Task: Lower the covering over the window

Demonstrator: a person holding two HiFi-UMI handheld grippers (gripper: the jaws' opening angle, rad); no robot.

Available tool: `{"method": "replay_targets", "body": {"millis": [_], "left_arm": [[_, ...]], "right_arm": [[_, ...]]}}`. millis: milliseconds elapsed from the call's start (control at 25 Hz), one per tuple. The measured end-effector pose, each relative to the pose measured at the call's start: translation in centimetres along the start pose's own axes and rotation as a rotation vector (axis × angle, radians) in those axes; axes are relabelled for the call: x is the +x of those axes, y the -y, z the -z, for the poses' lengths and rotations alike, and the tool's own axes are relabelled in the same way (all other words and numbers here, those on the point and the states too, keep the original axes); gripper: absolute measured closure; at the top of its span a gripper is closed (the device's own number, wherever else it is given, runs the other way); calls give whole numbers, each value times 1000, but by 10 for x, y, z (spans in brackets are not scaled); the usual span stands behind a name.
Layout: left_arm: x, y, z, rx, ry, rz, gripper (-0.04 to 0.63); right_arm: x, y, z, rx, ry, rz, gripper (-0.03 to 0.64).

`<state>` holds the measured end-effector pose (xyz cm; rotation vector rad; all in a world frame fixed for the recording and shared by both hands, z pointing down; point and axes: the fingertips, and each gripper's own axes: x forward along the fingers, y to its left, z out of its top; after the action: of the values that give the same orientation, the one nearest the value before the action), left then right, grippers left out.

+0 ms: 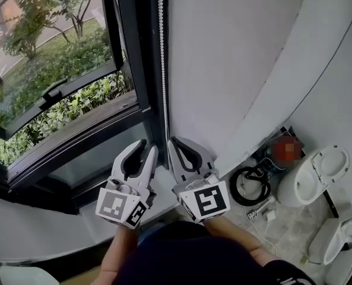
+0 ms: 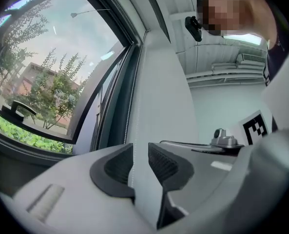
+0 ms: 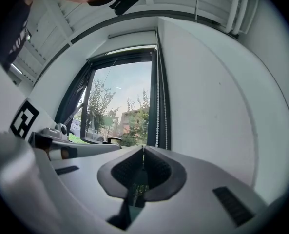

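While the left gripper (image 1: 147, 148) stands apart and the right gripper (image 1: 174, 142) pressed together, a bead chain (image 1: 162, 52) hangs ahead, beside the window (image 1: 45, 58).

Daylight comes through a large window (image 1: 57, 64) that fills the upper left of the head view. Its dark frame (image 1: 137, 70) runs down the middle, and outside stand shrubs (image 1: 75, 100) and trees (image 1: 63, 10). A plain white wall (image 1: 223, 58) takes the upper centre and curves away to the right. At the lower right, a pale speckled floor (image 1: 291, 227) carries a coiled black cable (image 1: 234, 189) and white rounded fixtures (image 1: 315, 174).
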<state>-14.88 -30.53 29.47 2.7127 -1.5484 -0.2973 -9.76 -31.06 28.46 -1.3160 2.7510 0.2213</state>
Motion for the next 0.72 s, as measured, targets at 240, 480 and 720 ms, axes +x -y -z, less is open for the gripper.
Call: {"method": "replay_targets", "body": {"millis": [240, 480, 720], "left_arm": [[20, -13, 5, -10, -15, 73, 508], [41, -15, 6, 6, -16, 150, 508], [67, -18, 19, 18, -59, 198, 508]], "right_arm": [[7, 2, 2, -13, -16, 63, 603], [11, 6, -1, -35, -17, 118, 603], [10, 11, -4, -51, -16, 160, 603]]}}
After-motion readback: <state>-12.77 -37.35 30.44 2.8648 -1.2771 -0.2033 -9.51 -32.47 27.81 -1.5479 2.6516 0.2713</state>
